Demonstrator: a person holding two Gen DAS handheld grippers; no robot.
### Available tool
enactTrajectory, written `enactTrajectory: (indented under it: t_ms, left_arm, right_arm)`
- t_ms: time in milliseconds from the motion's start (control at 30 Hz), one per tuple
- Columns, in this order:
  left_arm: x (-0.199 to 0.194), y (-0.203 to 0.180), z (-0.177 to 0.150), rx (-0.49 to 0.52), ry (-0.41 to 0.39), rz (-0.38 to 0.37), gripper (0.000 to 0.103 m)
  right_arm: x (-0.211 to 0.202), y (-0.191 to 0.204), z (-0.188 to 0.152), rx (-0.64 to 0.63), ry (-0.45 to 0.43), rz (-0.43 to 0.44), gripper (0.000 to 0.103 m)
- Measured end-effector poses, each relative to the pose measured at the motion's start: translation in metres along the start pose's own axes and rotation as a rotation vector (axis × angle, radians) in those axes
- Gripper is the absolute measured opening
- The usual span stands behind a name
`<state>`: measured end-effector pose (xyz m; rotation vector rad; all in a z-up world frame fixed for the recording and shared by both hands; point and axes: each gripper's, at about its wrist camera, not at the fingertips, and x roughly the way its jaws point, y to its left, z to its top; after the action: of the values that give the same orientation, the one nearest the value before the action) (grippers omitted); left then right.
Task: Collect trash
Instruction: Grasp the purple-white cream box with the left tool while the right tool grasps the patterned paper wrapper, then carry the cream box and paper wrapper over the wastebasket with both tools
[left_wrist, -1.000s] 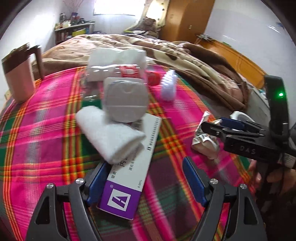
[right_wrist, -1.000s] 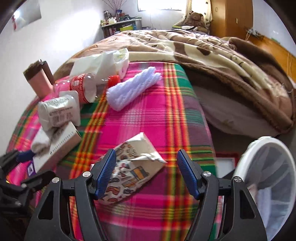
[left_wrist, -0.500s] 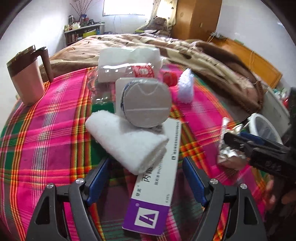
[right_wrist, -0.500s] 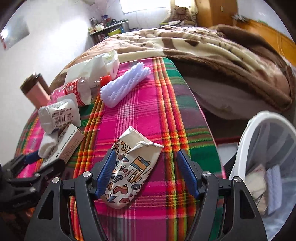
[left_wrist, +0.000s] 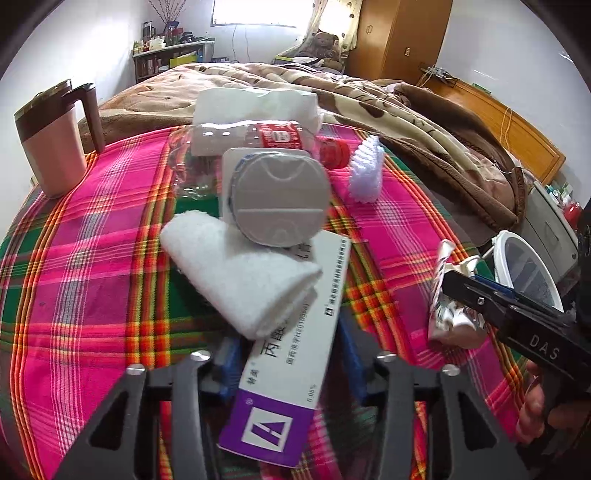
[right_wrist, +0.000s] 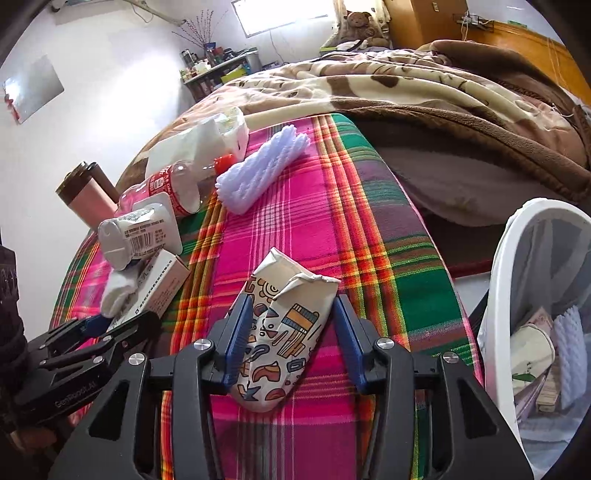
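A: Start with the biggest thing. What carries it all?

B: A desk (right_wrist: 303, 206) under a plaid cloth, pushed against a bed (right_wrist: 424, 85). Beside the desk stands a white bin (right_wrist: 506, 266) with a liner. It already holds a crumpled carton, a white ribbed piece and some paper scraps.

A: And the trash left on the desk?

B: A flattened patterned carton (right_wrist: 280, 328) near the edge by the bin, and a purple-and-white box (left_wrist: 291, 354) with a white towel (left_wrist: 240, 280) lying across its far end and a grey tub (left_wrist: 277, 195) leaning just behind.

A: The fingers?

B: The right gripper (right_wrist: 291, 338) has its fingers closing on the carton. The left pad touches it, while the right pad looks just clear. The left gripper (left_wrist: 288, 356) is closing round the box, which sits between its fingers. Whether they press it yet, I cannot tell.

A: What could go wrong?

B: Lifting the box may drag the towel along or tip the tub, since both rest on or against it. The carton is crushed and slick-looking, so a one-sided pinch might let it twist free short of the bin. A bottle (left_wrist: 258, 138) and a mug (left_wrist: 51, 144) farther back look safe.
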<state>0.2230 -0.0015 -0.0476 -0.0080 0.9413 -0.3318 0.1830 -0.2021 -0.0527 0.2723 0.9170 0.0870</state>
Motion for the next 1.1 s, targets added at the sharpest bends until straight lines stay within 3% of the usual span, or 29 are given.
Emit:
enactTrajectory:
  t_ms: [200, 400, 1100]
  left_arm:
    - [-0.007, -0.006, -0.005, -0.017, -0.009, -0.019, 0.041]
    - [-0.017, -0.011, -0.013, -0.031, -0.022, -0.027, 0.039]
    - [-0.063, -0.033, -0.033, -0.033, -0.119, -0.054, 0.037]
  right_arm:
    - [-0.006, -0.001, -0.003, -0.005, -0.011, 0.018, 0.01]
    - [-0.014, -0.005, -0.007, 0.004, -0.02, 0.038, 0.006]
    - [-0.066, -0.019, -0.017, -0.011, -0.158, 0.016, 0.005]
